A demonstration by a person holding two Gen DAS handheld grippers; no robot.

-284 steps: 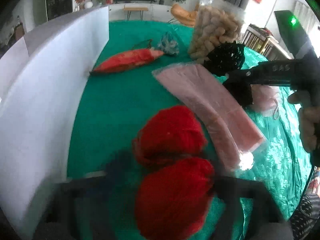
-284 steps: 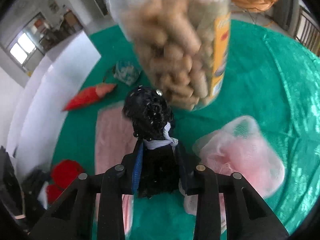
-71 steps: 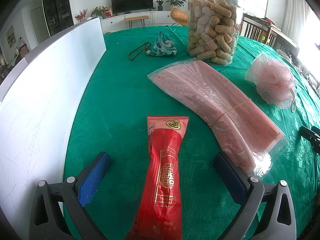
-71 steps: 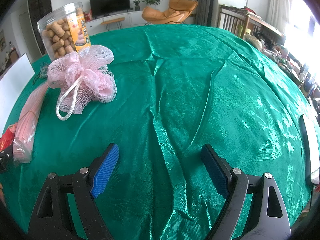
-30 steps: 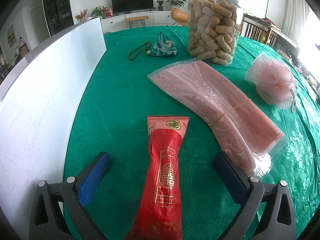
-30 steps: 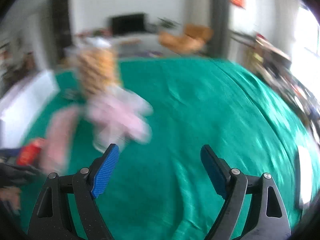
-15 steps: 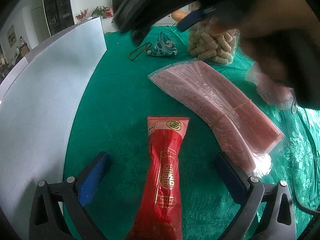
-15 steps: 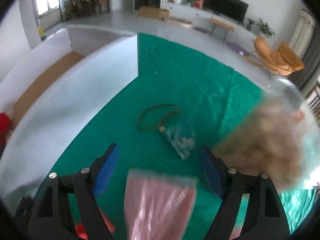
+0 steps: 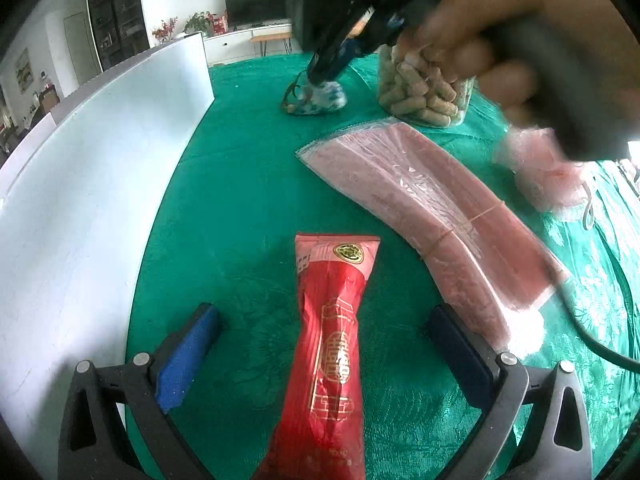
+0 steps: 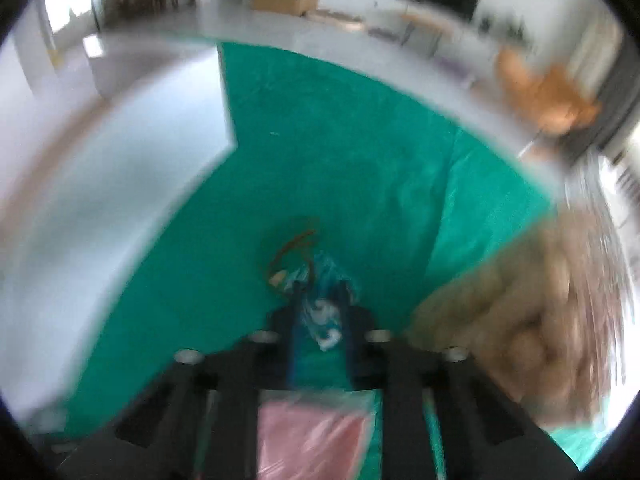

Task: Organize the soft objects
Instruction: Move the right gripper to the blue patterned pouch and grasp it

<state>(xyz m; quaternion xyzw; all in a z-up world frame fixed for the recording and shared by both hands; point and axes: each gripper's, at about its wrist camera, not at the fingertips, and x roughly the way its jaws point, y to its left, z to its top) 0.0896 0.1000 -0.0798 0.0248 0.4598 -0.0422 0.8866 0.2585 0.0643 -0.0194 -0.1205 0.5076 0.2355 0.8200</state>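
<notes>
My left gripper (image 9: pixel 320 344) is open and rests on the green cloth, with a long red packet (image 9: pixel 332 344) lying between its fingers, not gripped. My right gripper (image 10: pixel 322 312) has closed on a small blue-and-white patterned pouch (image 10: pixel 324 312) with a brown cord, at the far side of the table. In the left wrist view the right gripper (image 9: pixel 332 62) reaches down onto the pouch (image 9: pixel 316 98). A pink bagged bundle (image 9: pixel 424 204) lies to the right of the red packet. A pink mesh puff (image 9: pixel 548 176) sits at the far right.
A white board (image 9: pixel 100 168) stands as a wall along the left side of the green cloth (image 9: pixel 232 200). A clear jar of tan pellets (image 9: pixel 424 92) stands just right of the pouch. The hand on the right gripper blocks the upper right of the left wrist view.
My right gripper swung from the right side of the table over to the pouch at the far side and closed on it. My left gripper has not moved.
</notes>
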